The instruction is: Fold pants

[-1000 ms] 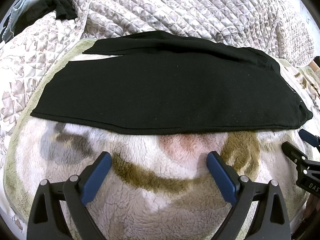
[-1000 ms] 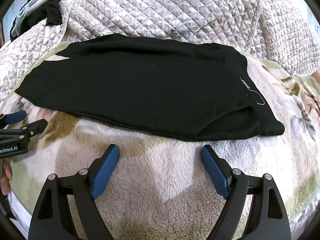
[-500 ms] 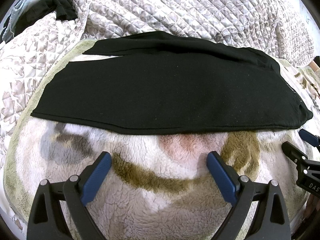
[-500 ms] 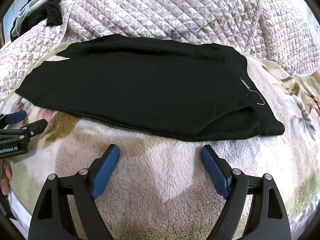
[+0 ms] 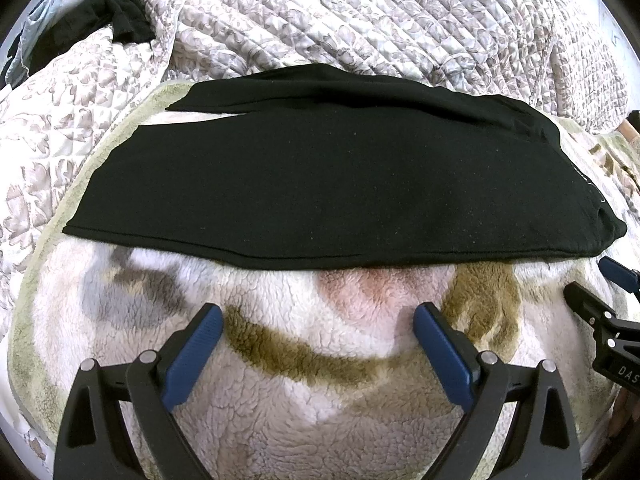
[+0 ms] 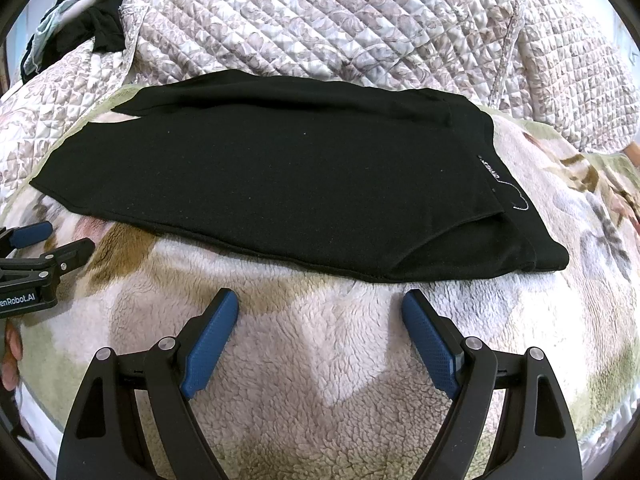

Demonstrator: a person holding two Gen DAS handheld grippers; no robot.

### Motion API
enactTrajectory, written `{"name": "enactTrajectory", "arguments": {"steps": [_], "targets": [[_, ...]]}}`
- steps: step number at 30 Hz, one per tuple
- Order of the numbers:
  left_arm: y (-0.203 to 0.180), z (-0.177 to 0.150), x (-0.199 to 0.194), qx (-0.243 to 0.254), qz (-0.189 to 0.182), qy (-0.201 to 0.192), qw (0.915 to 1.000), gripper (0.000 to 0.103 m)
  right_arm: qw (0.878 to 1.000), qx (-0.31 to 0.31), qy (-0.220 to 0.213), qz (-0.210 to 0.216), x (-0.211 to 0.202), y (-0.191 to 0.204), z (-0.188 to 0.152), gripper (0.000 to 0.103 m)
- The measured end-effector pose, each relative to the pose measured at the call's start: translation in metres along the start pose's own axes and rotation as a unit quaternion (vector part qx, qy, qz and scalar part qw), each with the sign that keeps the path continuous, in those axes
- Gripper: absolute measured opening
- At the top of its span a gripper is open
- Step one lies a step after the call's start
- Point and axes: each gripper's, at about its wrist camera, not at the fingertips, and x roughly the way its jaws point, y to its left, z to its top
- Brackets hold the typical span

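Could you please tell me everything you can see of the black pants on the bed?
The black pants are soft knit, lying flat on the fleece blanket, one leg folded over the other, hems left. The waistband, at right, shows small white lettering and a stitched outline. Both open grippers, left and right, hover short of them.

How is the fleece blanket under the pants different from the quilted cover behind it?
The fleece blanket is fuzzy, with large brown, pink and grey blotches; the quilted cover is smooth, diamond-stitched, with a small floral print. The blanket lies flat under the black pants; the cover is bunched up. Both are pale.
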Motion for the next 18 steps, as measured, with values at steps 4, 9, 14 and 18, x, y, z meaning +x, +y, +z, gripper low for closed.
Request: {"name": "enactTrajectory", "arguments": {"steps": [4, 9, 14, 18], "targets": [[-0.0001, 0.0, -0.0001, 0.0, 0.0, 0.0, 1.0, 0.098, 1.0, 0.0, 0.0, 0.0, 0.0002, -0.0001, 0.0003, 0.084], [-0.0002, -0.0004, -0.0001, 0.0, 0.0, -0.001, 1.0, 0.098, 1.0, 0.0, -0.001, 0.0, 0.0002, -0.0002, -0.0007, 0.084], [-0.0003, -0.0006, -0.0002, 0.0, 0.0, -0.001, 1.0, 0.098, 1.0, 0.0, -0.001, 0.0, 0.0006, -0.0004, -0.0016, 0.084], [-0.0003, -0.0008, -0.0002, 0.0, 0.0, -0.001, 1.0, 0.098, 1.0, 0.001, -0.001, 0.0, 0.0006, -0.0005, -0.0009, 0.084]]}}
